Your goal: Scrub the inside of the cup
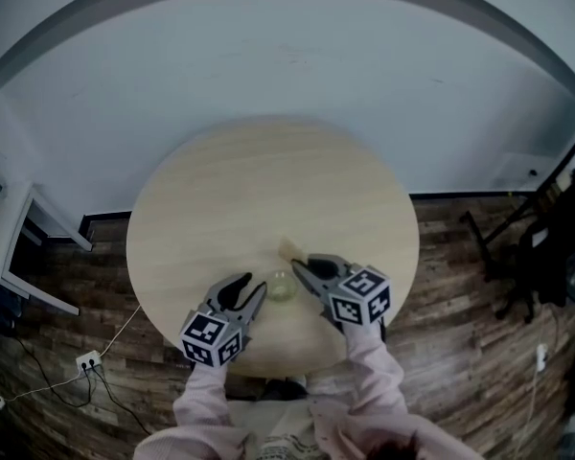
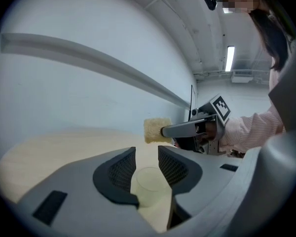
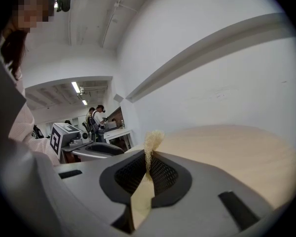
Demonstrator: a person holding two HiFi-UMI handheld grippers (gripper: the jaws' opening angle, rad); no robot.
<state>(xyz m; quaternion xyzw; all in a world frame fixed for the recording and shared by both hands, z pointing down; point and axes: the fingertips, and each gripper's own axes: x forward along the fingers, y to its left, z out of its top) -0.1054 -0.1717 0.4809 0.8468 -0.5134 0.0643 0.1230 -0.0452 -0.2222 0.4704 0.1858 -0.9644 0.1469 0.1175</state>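
Note:
A small clear cup (image 1: pixel 281 286) stands upright on the round wooden table (image 1: pixel 268 190), near its front edge. My left gripper (image 1: pixel 248 299) is open just left of the cup. In the left gripper view the cup (image 2: pixel 149 180) shows in the gap between the left gripper's (image 2: pixel 147 164) pads, which do not squeeze it. My right gripper (image 1: pixel 302 263) is shut on a yellow sponge (image 1: pixel 289 248) just behind and right of the cup. The sponge (image 3: pixel 152 141) sticks up thin between the right gripper's (image 3: pixel 147 174) pads. In the left gripper view the sponge (image 2: pixel 157 130) hangs above the table, beyond the cup.
Wood floor surrounds the table. A white desk (image 1: pixel 19 257) stands at the left, with a wall socket and cables (image 1: pixel 88 360) on the floor near it. Black stands and a chair (image 1: pixel 527 257) crowd the right. People (image 3: pixel 96 115) stand far off in the room.

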